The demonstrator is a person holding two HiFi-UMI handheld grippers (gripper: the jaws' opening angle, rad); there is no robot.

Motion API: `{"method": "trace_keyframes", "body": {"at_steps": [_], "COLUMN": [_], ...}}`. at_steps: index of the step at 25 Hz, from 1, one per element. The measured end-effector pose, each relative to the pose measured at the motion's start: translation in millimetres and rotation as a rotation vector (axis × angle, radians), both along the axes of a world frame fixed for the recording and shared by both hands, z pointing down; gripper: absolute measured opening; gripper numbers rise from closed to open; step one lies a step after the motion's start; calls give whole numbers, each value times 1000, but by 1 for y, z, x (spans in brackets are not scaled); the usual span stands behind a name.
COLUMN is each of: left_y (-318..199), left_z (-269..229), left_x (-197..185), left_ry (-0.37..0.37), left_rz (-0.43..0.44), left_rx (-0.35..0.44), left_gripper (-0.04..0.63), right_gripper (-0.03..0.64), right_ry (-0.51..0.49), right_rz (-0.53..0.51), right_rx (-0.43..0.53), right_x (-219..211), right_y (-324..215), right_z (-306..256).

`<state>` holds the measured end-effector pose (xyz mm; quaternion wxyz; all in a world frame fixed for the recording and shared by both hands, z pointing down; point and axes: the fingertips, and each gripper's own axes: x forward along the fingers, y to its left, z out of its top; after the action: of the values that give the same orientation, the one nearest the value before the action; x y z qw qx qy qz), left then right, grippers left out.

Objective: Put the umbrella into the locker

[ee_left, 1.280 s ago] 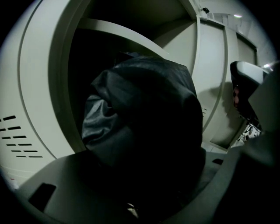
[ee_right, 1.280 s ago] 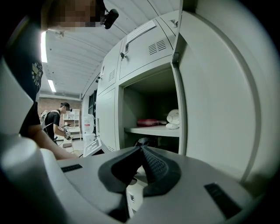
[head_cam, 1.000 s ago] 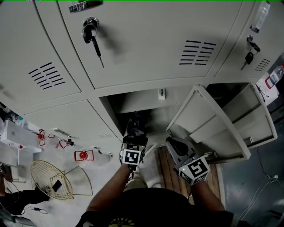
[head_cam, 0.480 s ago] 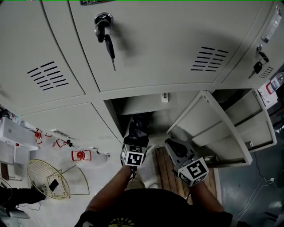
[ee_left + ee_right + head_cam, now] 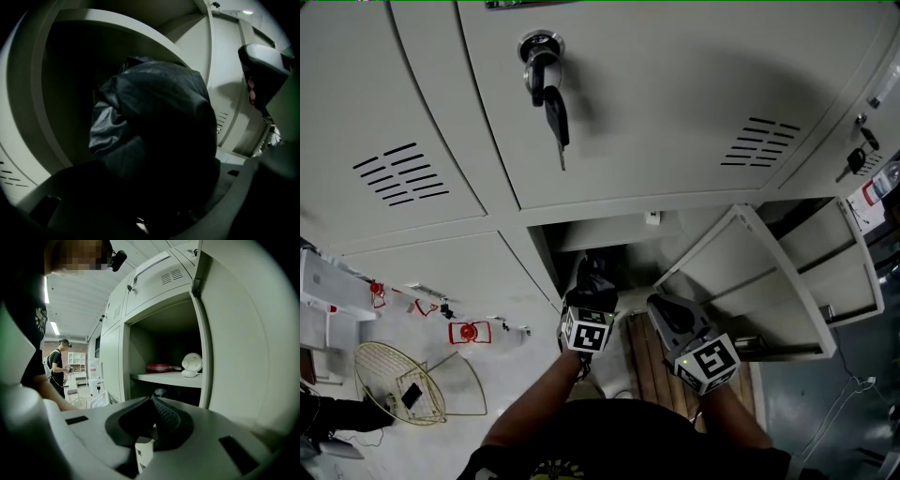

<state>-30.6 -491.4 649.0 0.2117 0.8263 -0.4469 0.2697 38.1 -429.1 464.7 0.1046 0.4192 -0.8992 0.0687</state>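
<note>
Noted umbrella (image 5: 154, 117) as a folded black fabric bundle, clamped in left tongs (image 5: 587, 298) set fairly wide round its bulk; held at the mouth of the open lower compartment (image 5: 540, 251) of the locker, lower centre of head view; judged not yet inside.

Found right tongs (image 5: 152, 401) pressed together on nothing; parked just beside the left, lower right of centre, in front of the swung-open door (image 5: 750, 281).

Judged light; soft and squashable outside, presumably stiff along a shaft within; slick cloth likely to slide or sag; best gripped mid-bundle across the ribs, not by loose folds; no fragility concern.

Could not find handle, strap or tip anywhere; lost the left pads behind the dark bundle filling centre of left gripper view; could not read floor or back of the compartment, too dark; cannot tell how deep the umbrella end reaches past the rim.
</note>
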Motion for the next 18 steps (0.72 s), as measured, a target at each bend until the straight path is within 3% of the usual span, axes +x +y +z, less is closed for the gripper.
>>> {"method": "trace_keyframes", "body": {"at_steps": [18], "left_y": [-32], "left_z": [-6], "left_x": [6], "left_ry": [40], "left_rz": [11], "left_rx": [-46], "left_gripper": [299], "right_gripper": [32], "right_ry": [0], "right_rz": [2], "right_rx": [6], "right_x": [-12], "right_y": [-19], "right_z": [-2]}}
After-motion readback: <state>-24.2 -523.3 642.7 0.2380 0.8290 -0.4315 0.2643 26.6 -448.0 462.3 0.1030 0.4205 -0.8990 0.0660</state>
